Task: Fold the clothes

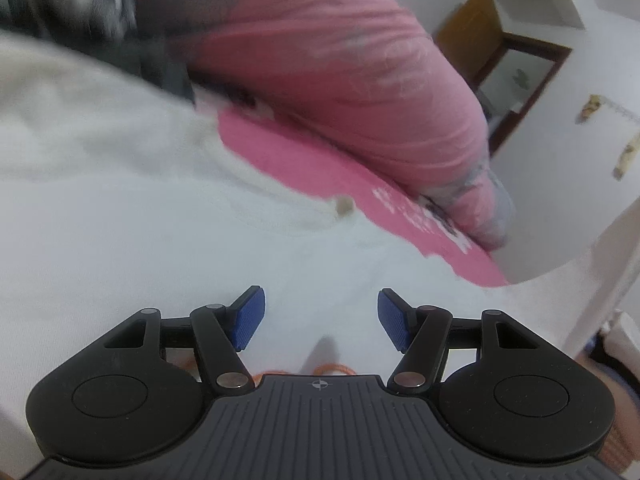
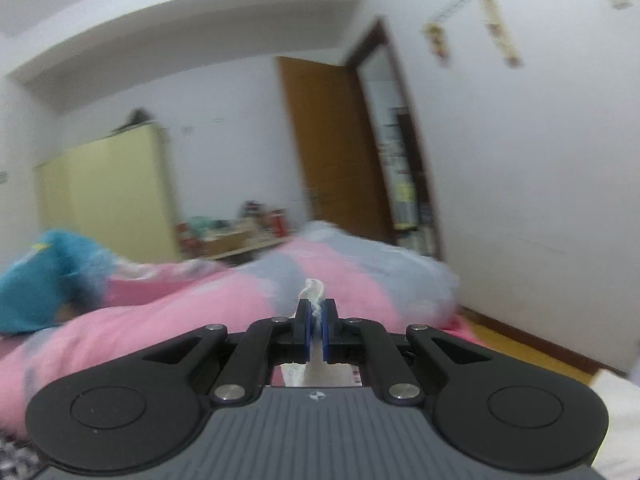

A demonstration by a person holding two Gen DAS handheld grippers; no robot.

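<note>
The white garment point(image 1: 160, 208) is spread wide across the left wrist view, mostly flat with soft wrinkles. It lies on a pink sheet point(image 1: 320, 176). A ribbed neckline curves across its upper middle, with a small tan tag at the edge of the neckline. The fabric is plain, without print. In the right wrist view, a thin bunched fold of white cloth point(image 2: 314, 292) stands upright, pinched between closed jaws.
</note>
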